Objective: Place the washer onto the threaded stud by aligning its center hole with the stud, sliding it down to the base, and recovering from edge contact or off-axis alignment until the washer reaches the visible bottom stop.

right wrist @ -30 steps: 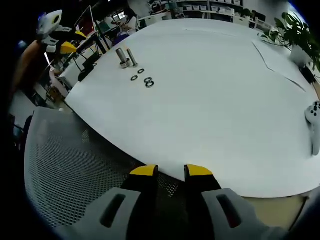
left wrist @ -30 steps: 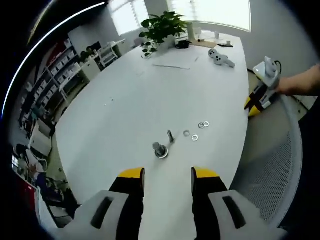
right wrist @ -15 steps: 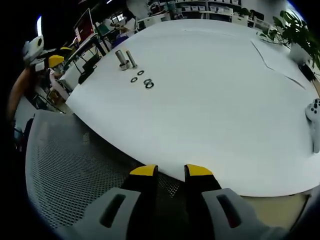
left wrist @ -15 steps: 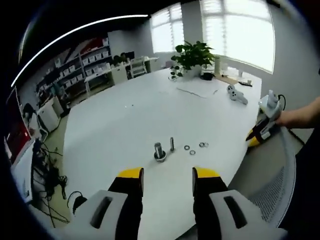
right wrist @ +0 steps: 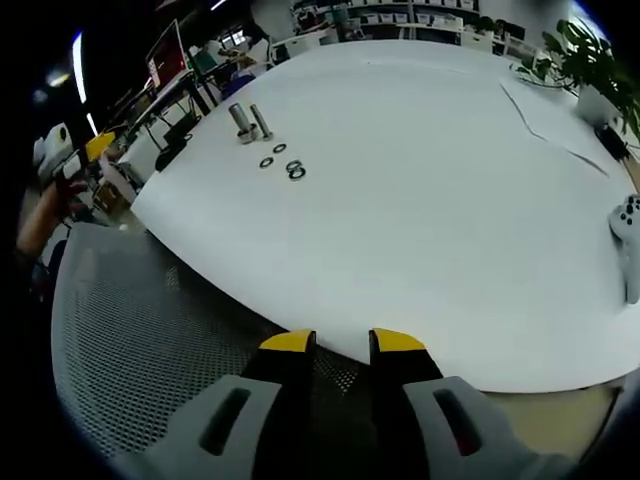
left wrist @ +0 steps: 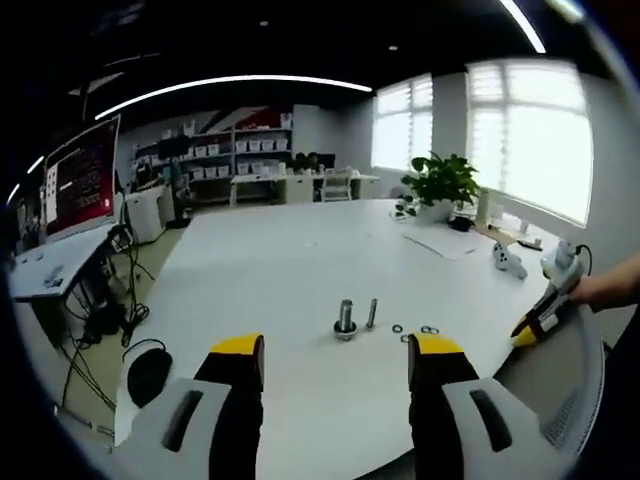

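Observation:
A thin threaded stud [left wrist: 371,313] stands upright on the white table [left wrist: 270,270], next to a thicker bolt-like post [left wrist: 346,320]. Several small washers [left wrist: 410,332] lie loose on the table just right of them. My left gripper [left wrist: 337,350] is open and holds nothing, well short of the stud at the table's near edge. In the right gripper view the stud [right wrist: 262,120], post [right wrist: 241,122] and washers [right wrist: 283,161] sit far off at the table's [right wrist: 450,200] upper left. My right gripper [right wrist: 342,345] hangs over a chair, its jaws a little apart with nothing between them.
A grey mesh chair [right wrist: 130,340] sits at the table's edge under my right gripper. A white game controller [right wrist: 628,225], a paper sheet [right wrist: 560,125] and a potted plant [right wrist: 590,60] stand on the far side. Desks, shelves and cables [left wrist: 110,320] lie left of the table.
The left gripper view has dropped low and levelled out, so the room now shows above the table. In the right gripper view the left gripper has sunk lower; the washers and stud stay put.

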`<state>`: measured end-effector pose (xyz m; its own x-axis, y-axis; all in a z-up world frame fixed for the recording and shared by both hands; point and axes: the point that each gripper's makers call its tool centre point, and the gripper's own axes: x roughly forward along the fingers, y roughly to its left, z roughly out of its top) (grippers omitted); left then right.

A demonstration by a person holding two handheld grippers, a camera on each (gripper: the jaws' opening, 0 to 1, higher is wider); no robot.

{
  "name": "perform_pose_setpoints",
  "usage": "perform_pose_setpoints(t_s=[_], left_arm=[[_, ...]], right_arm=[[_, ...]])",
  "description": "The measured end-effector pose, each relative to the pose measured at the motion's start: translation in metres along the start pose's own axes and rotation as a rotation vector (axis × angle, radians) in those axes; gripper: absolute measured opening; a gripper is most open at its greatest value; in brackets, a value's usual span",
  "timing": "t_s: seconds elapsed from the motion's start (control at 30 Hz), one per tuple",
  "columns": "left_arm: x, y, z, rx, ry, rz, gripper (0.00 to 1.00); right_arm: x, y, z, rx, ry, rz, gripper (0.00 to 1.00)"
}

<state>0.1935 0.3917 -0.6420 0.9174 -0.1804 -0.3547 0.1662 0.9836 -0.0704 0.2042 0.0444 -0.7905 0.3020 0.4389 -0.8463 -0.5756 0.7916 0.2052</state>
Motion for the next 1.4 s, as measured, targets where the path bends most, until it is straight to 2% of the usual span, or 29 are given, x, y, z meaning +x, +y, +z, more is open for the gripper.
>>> perform_pose_setpoints(t_s=[0.17, 0.3, 0.43, 0.57, 0.67, 0.87, 0.93, 1.27, 1.4], left_arm=[[0.003, -0.012, -0.016, -0.059, 0.017, -0.009, 0.60], [0.007, -0.018, -0.030, -0.108, 0.040, -0.010, 0.64], [0.013, -0.025, -0.043, -0.100, 0.075, -0.020, 0.65], [0.017, -0.034, -0.046, -0.134, 0.088, -0.056, 0.68], [0.020, -0.035, -0.049, -0.112, 0.095, -0.051, 0.67], [0.021, -0.040, -0.056, -0.126, 0.119, -0.048, 0.66], [0.022, -0.042, -0.062, -0.102, 0.145, -0.048, 0.64], [0.023, -0.028, -0.065, -0.093, 0.151, 0.032, 0.58], [0.023, -0.022, -0.066, -0.058, 0.158, 0.073, 0.54]], right_arm=[[0.000, 0.000, 0.000, -0.007, 0.003, -0.003, 0.24], [0.001, 0.000, -0.001, -0.013, 0.010, -0.002, 0.24], [0.000, -0.001, -0.001, -0.007, 0.006, -0.007, 0.24], [0.000, -0.001, -0.001, -0.009, 0.005, -0.007, 0.24], [0.001, -0.001, 0.000, -0.012, 0.006, -0.007, 0.24], [0.001, 0.000, 0.000, -0.027, 0.010, -0.003, 0.24], [0.001, 0.000, 0.000, -0.026, 0.009, -0.004, 0.24], [0.000, 0.004, 0.003, -0.036, -0.013, 0.016, 0.24], [0.001, 0.005, 0.003, -0.052, -0.009, 0.023, 0.24]])
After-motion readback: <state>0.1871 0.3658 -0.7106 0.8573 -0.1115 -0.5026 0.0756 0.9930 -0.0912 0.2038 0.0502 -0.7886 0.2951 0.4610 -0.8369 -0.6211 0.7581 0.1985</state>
